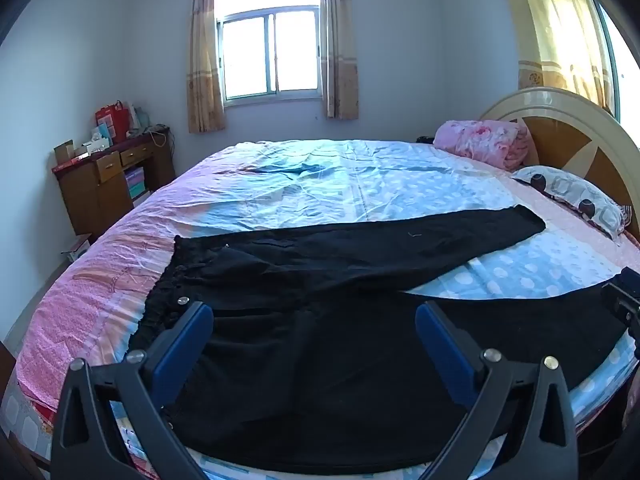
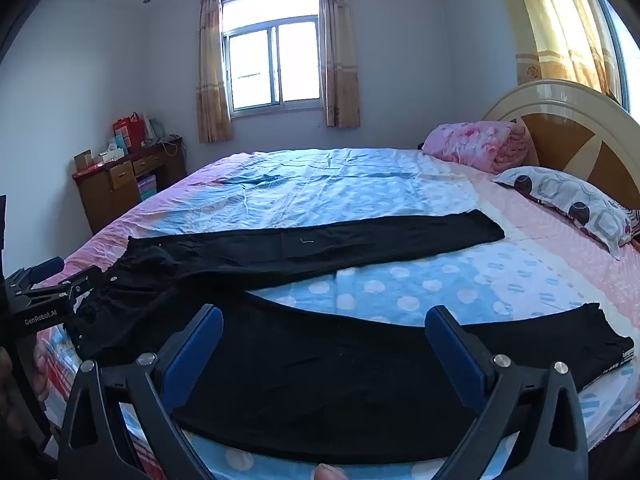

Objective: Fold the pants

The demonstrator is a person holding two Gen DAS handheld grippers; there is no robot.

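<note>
Black pants lie spread flat on the bed, waistband at the left, the two legs splayed apart toward the right. The far leg runs toward the pillows; the near leg lies along the bed's front edge, its cuff at the right. My left gripper is open and empty, hovering over the waist and hip area. My right gripper is open and empty above the near leg. The left gripper also shows at the left edge of the right wrist view, by the waistband.
The bed has a blue-dotted and pink sheet. A folded pink blanket and a patterned pillow lie by the headboard. A wooden desk with clutter stands at the far left under the window wall.
</note>
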